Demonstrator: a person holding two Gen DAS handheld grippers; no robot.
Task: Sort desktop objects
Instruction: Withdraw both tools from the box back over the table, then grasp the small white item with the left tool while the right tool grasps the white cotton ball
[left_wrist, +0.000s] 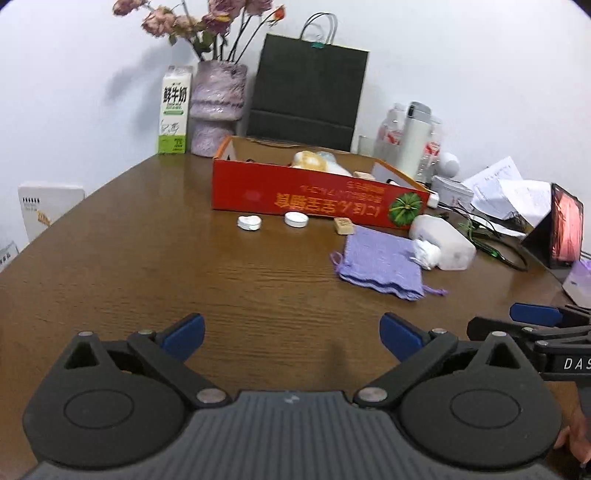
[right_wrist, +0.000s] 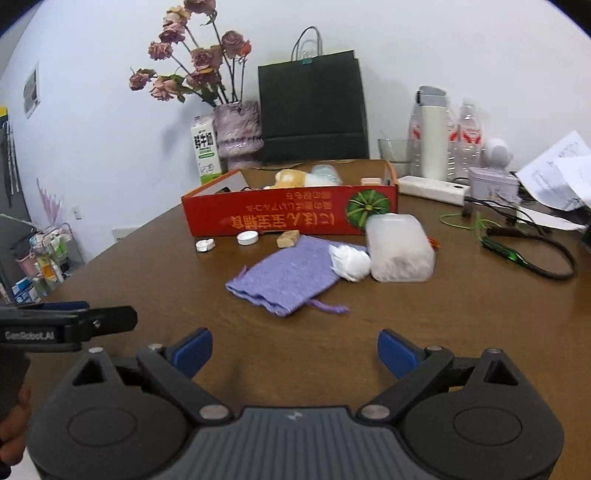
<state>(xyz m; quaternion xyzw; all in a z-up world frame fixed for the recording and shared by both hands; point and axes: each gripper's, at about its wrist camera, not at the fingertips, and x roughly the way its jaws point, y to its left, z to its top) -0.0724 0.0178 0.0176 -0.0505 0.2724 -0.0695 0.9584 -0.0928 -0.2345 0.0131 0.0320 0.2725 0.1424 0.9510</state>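
Note:
A red cardboard box stands on the brown table and holds a plush toy and other small things. In front of it lie a white heart-shaped case, a round white lid, a small beige block, a purple cloth pouch, a crumpled white tissue and a translucent plastic container. My left gripper is open and empty. My right gripper is open and empty, short of the pouch.
At the back stand a milk carton, a flower vase, a black paper bag, a white flask and water bottles. Cables, papers and a tin lie at right.

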